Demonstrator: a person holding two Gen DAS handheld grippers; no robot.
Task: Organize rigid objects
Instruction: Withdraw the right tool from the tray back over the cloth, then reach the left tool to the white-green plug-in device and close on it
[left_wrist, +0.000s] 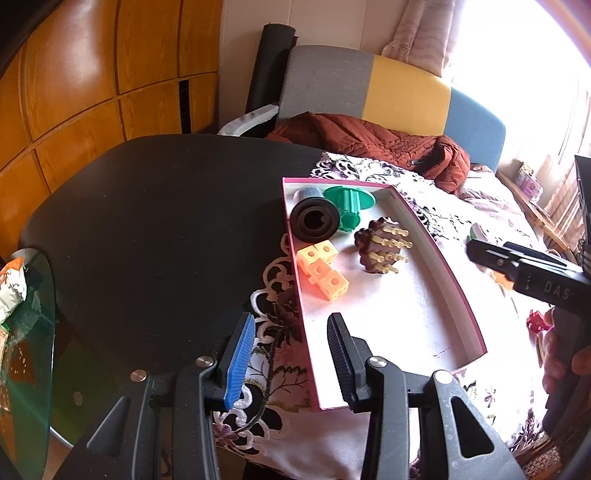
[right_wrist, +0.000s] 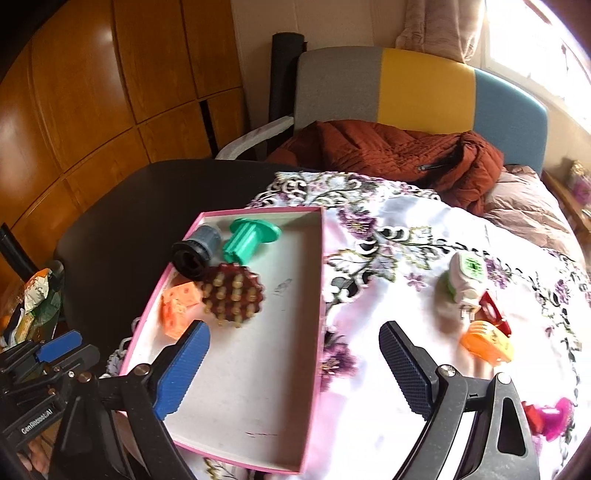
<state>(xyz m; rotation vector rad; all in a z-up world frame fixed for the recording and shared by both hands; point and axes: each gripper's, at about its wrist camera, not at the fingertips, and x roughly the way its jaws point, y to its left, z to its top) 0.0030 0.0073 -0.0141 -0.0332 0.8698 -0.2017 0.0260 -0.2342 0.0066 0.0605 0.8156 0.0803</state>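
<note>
A shallow pink-rimmed box (left_wrist: 388, 332) (right_wrist: 258, 369) lies on a floral cloth. At its far end are a black spool (left_wrist: 314, 221) (right_wrist: 194, 254), a green flanged piece (left_wrist: 349, 201) (right_wrist: 251, 236), a brown peg disc (left_wrist: 380, 245) (right_wrist: 232, 295) and orange cubes (left_wrist: 323, 271) (right_wrist: 181, 306). My left gripper (left_wrist: 291, 319) straddles the box's left wall, pads apart and not touching it. My right gripper (right_wrist: 293, 328) stands wide open and holds nothing, over the box's right wall. A white-green plug (right_wrist: 465, 277), a red piece (right_wrist: 491, 306), an orange clip (right_wrist: 487, 345) and a magenta piece (right_wrist: 550, 417) lie on the cloth to the right.
The cloth (right_wrist: 406, 240) covers the right part of a black round table (left_wrist: 166, 221). Behind it stands a grey, yellow and blue chair with a rust jacket (right_wrist: 388, 147). A glass shelf with snack bags (left_wrist: 14, 288) sits low at the left. Wooden panels line the far wall.
</note>
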